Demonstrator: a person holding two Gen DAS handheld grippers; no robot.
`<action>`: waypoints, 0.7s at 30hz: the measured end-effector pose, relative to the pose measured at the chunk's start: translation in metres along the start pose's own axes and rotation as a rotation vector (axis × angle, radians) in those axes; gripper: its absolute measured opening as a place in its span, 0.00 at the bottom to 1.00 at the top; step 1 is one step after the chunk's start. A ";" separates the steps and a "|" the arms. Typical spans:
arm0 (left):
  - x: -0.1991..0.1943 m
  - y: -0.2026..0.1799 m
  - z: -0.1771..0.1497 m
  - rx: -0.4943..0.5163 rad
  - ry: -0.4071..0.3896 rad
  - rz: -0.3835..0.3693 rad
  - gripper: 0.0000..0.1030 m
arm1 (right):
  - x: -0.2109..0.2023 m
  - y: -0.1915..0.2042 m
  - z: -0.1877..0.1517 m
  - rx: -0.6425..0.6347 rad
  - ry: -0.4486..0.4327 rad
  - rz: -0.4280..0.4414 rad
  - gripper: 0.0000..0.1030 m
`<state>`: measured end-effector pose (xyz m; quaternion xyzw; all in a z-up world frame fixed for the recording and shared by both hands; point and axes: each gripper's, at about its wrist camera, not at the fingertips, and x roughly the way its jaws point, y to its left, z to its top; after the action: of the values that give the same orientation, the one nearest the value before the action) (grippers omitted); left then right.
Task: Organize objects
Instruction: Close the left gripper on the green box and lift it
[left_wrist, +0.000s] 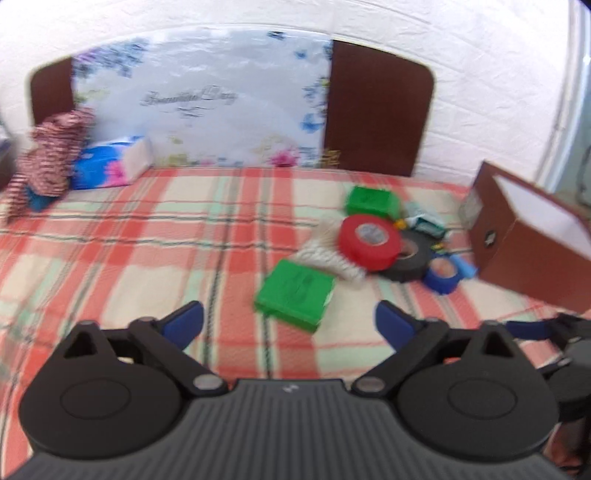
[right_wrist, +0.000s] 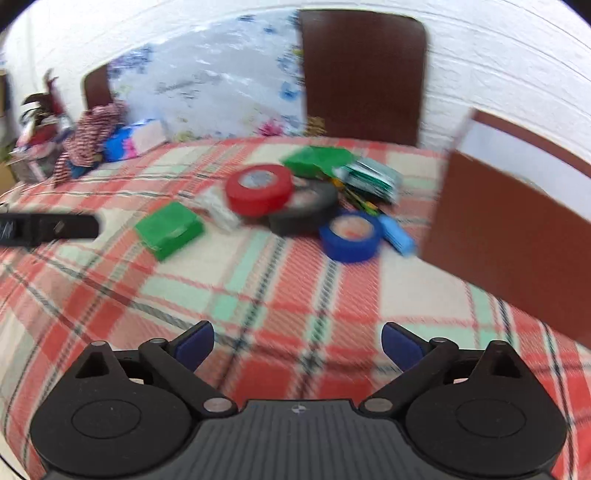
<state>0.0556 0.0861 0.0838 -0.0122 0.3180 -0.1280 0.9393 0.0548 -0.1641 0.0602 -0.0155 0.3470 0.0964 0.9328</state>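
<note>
a bed covered by a plaid blanket (left_wrist: 147, 236) in red, cream and mint is seen from both wrist cameras, and both pictures are blurred. the left gripper (left_wrist: 290, 319) is held above the blanket with its blue-padded fingers (left_wrist: 186, 319) spread wide and nothing between them. the right gripper (right_wrist: 297, 343) is likewise held over bare blanket, its fingers (right_wrist: 195, 345) set wide apart and empty; in the left wrist view a part of it is glimpsed at the right edge. the objects to be organized are gathered in a loose heap toward the far right of the bed, well apart from both grippers. nearest the left gripper a flat green block (left_wrist: 295, 293) is laid on the blanket, with a pale knitted or mesh bundle (left_wrist: 328, 258) just behind it. a red tape roll (left_wrist: 369, 240) is propped on a black tape roll (left_wrist: 410, 260), the two touching, and a blue tape roll (left_wrist: 443, 277) is set just beside the black one, with a light blue bar (right_wrist: 397, 234) next to it. a second green block (left_wrist: 371, 201) is placed behind the red roll, beside a small green and white packet (left_wrist: 424, 221) whose print cannot be read. a brown cardboard box (left_wrist: 517, 243) with a white inside is stood open at the right of the heap. at the far left a striped cloth (left_wrist: 48, 158) and a blue and pink pack (left_wrist: 110, 164) are set against a floral sheet (left_wrist: 207, 99) and a brown headboard (left_wrist: 373, 107).
</note>
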 end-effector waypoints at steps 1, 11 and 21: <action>0.005 0.003 0.004 -0.004 0.013 -0.026 0.87 | 0.000 0.006 0.001 -0.026 -0.003 0.014 0.89; 0.073 0.051 0.025 -0.138 0.135 -0.203 0.73 | 0.057 0.064 0.026 -0.192 -0.016 0.193 0.74; 0.093 0.036 0.007 -0.156 0.209 -0.255 0.44 | 0.093 0.084 0.042 -0.193 -0.010 0.246 0.65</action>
<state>0.1396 0.0976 0.0304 -0.1117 0.4188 -0.2218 0.8735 0.1348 -0.0620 0.0347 -0.0621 0.3308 0.2429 0.9098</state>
